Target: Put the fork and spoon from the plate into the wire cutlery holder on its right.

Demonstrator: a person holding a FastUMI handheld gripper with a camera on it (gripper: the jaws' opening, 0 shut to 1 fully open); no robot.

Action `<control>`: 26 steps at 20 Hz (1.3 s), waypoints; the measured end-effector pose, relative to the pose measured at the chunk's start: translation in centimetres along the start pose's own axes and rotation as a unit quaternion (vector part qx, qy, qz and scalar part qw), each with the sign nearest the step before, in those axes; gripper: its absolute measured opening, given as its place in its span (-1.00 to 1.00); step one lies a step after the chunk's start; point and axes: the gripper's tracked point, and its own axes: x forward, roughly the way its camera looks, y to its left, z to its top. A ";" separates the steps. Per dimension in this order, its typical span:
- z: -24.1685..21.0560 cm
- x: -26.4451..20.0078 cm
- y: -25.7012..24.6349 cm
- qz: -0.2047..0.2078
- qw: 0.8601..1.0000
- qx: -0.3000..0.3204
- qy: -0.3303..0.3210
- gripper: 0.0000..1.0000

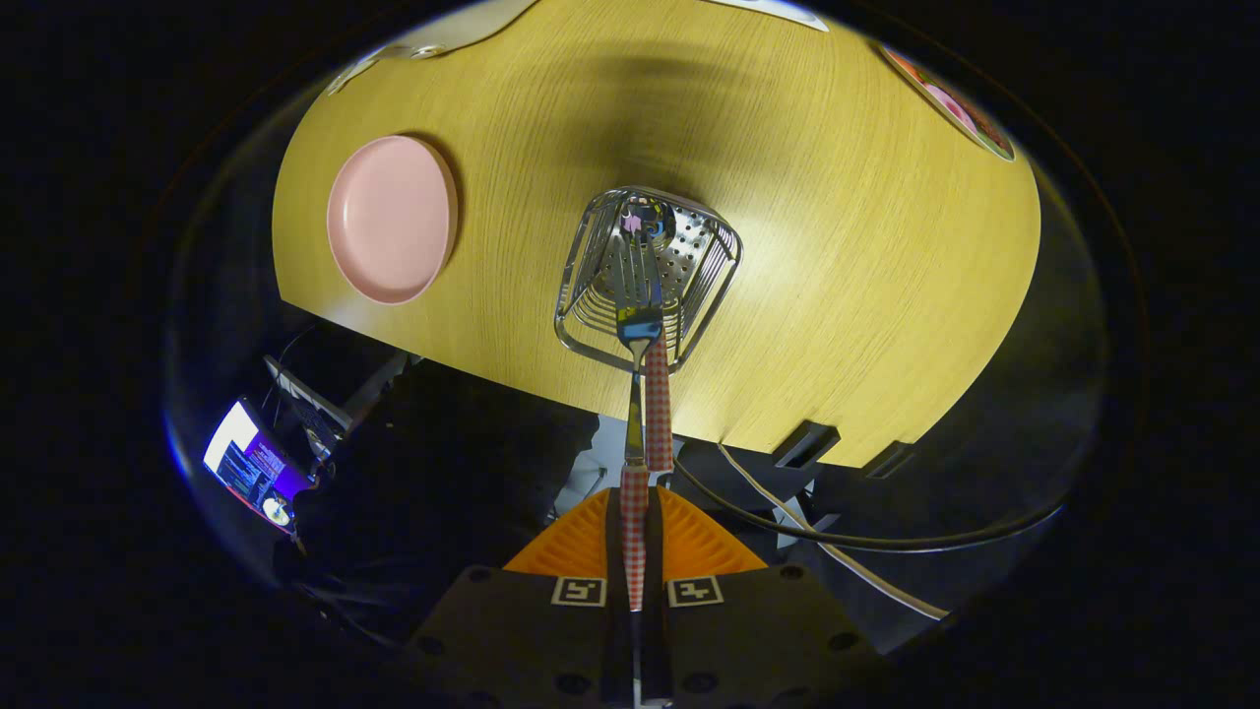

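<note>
I look down on a wooden table point(847, 246). My gripper point(635, 537) is shut on the fork point(637, 295): its red-checked handle runs between the orange fingers point(581, 551). The fork's tines hang over the open top of the wire cutlery holder point(714, 271), just beyond the fingers. The spoon point(646, 221) stands inside the holder, bowl down at the perforated bottom. Its checked handle point(658, 404) leans out toward me, right beside the fork's neck. The pink plate point(392, 219) lies left of the holder with nothing on it.
The table's near edge runs just under the holder. Below it hang black and white cables point(837, 537) on the right and a lit screen point(246, 463) on the left. A coloured object point(950, 103) lies at the table's far right and a white one point(433, 44) at its far left.
</note>
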 end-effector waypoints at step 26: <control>5.7 1.0 -0.5 -0.003 0.999 0.019 0.030 -0.46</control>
